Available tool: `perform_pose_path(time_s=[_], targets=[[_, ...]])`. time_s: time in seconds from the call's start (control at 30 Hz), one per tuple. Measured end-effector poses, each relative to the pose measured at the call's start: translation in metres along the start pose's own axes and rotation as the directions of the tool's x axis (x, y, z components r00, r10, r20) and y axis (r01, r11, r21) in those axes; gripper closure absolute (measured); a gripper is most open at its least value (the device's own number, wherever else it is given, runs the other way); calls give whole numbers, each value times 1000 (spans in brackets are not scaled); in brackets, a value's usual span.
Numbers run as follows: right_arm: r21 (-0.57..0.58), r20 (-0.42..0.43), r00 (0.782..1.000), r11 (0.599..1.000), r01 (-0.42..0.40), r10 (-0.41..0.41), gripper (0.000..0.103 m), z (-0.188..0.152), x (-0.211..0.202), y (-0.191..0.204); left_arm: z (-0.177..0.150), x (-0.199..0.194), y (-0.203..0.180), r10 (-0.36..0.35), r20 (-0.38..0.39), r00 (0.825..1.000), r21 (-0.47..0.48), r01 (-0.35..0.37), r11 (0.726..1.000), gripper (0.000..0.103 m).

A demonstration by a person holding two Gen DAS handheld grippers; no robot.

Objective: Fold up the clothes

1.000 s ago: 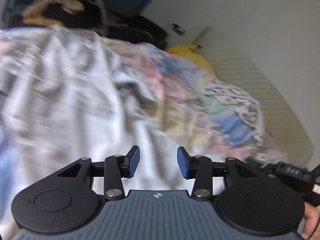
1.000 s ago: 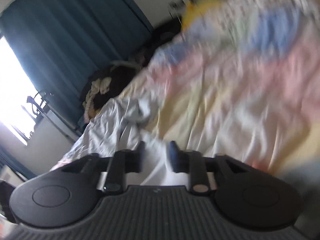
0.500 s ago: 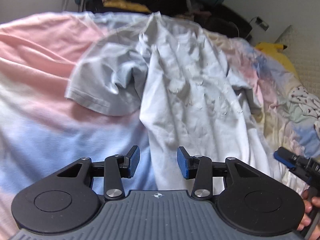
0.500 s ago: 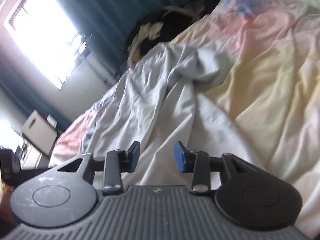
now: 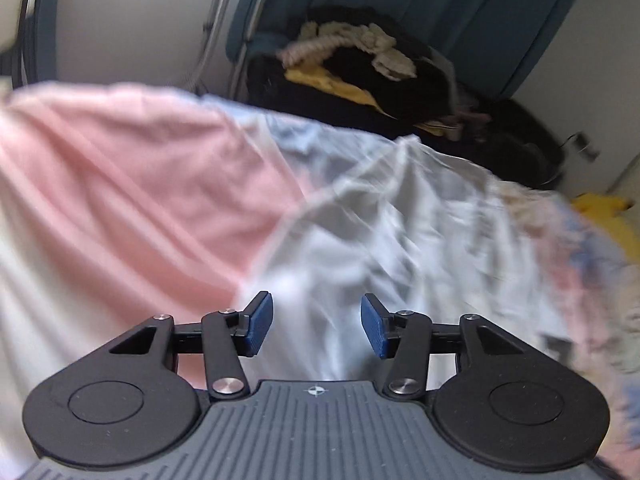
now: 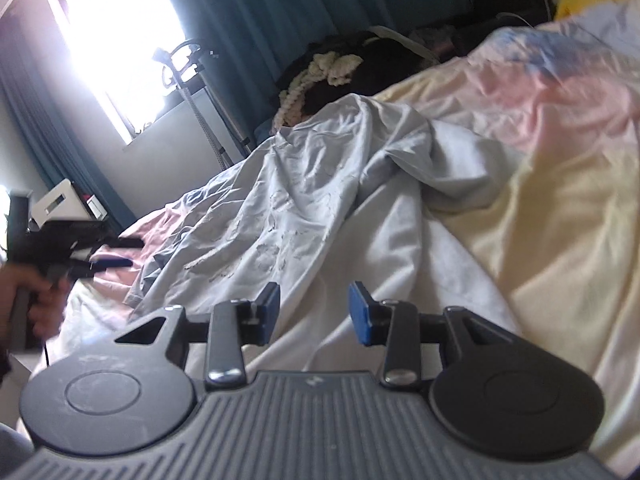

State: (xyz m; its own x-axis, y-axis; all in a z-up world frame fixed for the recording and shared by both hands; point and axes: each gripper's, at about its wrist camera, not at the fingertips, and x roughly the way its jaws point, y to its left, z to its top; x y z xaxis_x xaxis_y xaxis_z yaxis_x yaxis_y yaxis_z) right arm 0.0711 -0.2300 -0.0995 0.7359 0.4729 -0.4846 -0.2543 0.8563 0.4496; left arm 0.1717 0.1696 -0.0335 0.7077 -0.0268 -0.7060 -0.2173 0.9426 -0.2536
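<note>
Fabric fills the near field of both wrist views. The left gripper [image 5: 316, 330] is held low over the white shirt [image 5: 360, 248], its blue-padded jaws parted and nothing caught between them; the cloth below is blurred. The right gripper [image 6: 314, 314] is likewise seen with jaws spread apart and empty, poised above the lower part of the white shirt [image 6: 304, 216]. The shirt is spread crumpled on the bed [image 6: 560, 208], lying lengthwise away from the grippers, with a faint print visible on its front and one sleeve bunched toward the yellow part of the pastel bedcover. In the left view the pink part of the bedcover [image 5: 132, 184] is seen beside the shirt. At the left edge of the right view, the person's left hand [image 6: 36, 300] is seen gripping the handle of the other tool near the bed's side edge. Beyond the far edge of the bed a dark pile of clothes [image 5: 368, 68] is stacked before teal curtains [image 6: 280, 20], and a bright window [image 6: 120, 40] is set farther off.
</note>
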Motion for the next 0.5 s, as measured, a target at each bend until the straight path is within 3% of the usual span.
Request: perform_pose_path(time_s=[0.23,0.37,0.4,0.43,0.5], targets=[[23,-3,1000,999,-23,23,63,-1,14,-12,33,72,-26,77,-19,997,221,-71,973,47],[36,-5,1000,999,-22,22,63,0,24,-20,32,100,-31,87,-40,995,275,-73,959,51],[43,-8,1000,999,-21,21,63,0,27,-22,31,101,-32,69,-32,997,283,-57,957,72],[52,-11,1000,998,-19,20,63,0,30,-24,30,102,-33,57,-32,998,300,-45,953,100],[70,-17,1000,997,-16,18,63,-1,34,-28,34,99,-34,76,-24,997,329,-64,942,101]])
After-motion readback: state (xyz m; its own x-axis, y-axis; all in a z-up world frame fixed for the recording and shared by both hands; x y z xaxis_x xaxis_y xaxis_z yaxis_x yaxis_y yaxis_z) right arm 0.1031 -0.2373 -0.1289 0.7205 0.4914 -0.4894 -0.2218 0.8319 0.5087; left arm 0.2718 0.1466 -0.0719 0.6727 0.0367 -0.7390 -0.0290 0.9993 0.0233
